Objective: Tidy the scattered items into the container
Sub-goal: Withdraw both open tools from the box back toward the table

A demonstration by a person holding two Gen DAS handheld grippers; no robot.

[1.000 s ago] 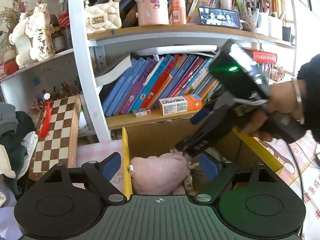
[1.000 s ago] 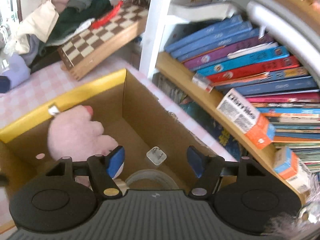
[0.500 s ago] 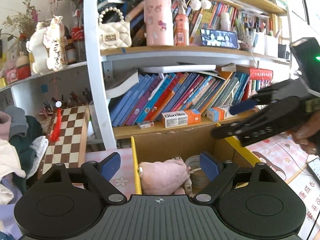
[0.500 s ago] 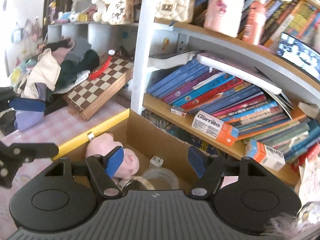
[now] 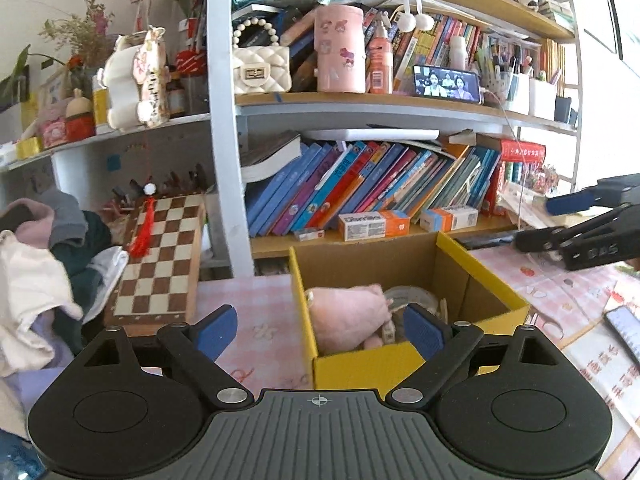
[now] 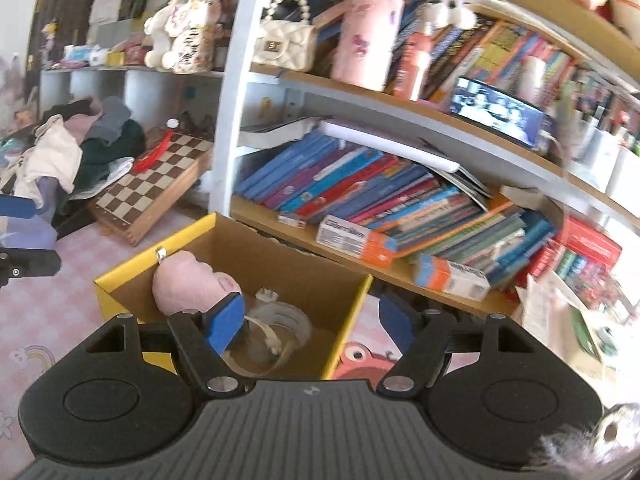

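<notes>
Left wrist view: both the left tool [image 5: 316, 330] and right tool [image 6: 310, 320] gape empty above the box [image 5: 360, 362], which holds the pink plush [image 5: 348, 314] and tape roll [image 6: 280, 320]; sorting looks finished or between pickups.

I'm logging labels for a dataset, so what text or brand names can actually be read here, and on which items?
"usmile": on the white and orange carton on the lower shelf, clearer in the earlier, closer views than now.
Large red Chinese characters: on the printed sheet at the right table edge, cut off.
Book spines, the red box, the pink bottle and the smaller carton: print too small or blurred to read.
</notes>
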